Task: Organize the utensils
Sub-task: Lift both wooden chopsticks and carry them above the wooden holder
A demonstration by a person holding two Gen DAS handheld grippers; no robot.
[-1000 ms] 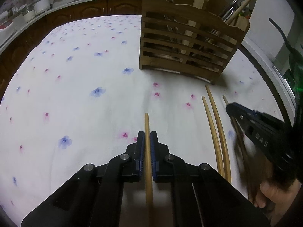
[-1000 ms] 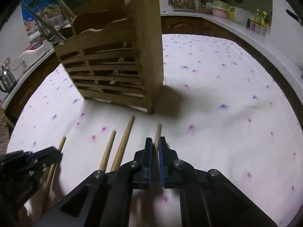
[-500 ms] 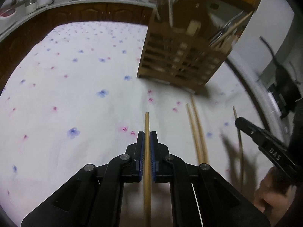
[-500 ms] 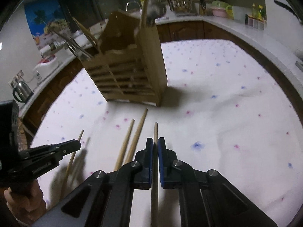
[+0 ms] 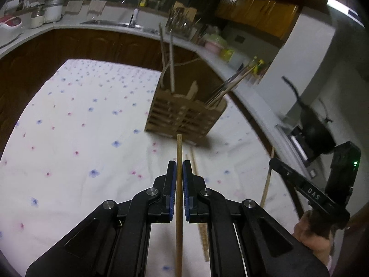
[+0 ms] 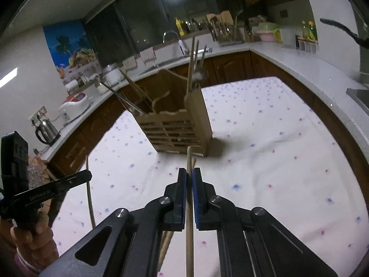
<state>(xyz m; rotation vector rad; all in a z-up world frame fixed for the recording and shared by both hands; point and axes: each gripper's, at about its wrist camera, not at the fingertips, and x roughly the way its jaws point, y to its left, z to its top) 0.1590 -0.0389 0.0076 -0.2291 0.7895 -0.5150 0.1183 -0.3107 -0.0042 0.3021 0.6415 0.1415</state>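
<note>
chopsticks fill both grippers: the left gripper (image 5: 179, 168) has its jaws narrowed onto one chopstick (image 5: 179, 152), and the right gripper (image 6: 189, 175) pinches a second chopstick (image 6: 189, 159) the same way. each stick lies along its gripper's fingers, tip forward, aimed at the wooden utensil holder (image 5: 182, 113) ahead; both are raised above the cloth. in the left view the right gripper's stick (image 5: 267, 180) slants up toward the holder, and in the right view the left gripper's stick (image 6: 88, 184) does likewise. two more chopsticks (image 5: 196, 168) lie side by side on the tablecloth (image 5: 80, 150), their long axes running toward the holder's base. the holder stands upright with utensils leaning out of its compartments. the cloth is white with blue and pink flowers. around it curves a pale countertop (image 6: 299, 62) over dark wooden cabinets, with a kettle (image 6: 46, 130) and a sink tap (image 6: 170, 35).
</note>
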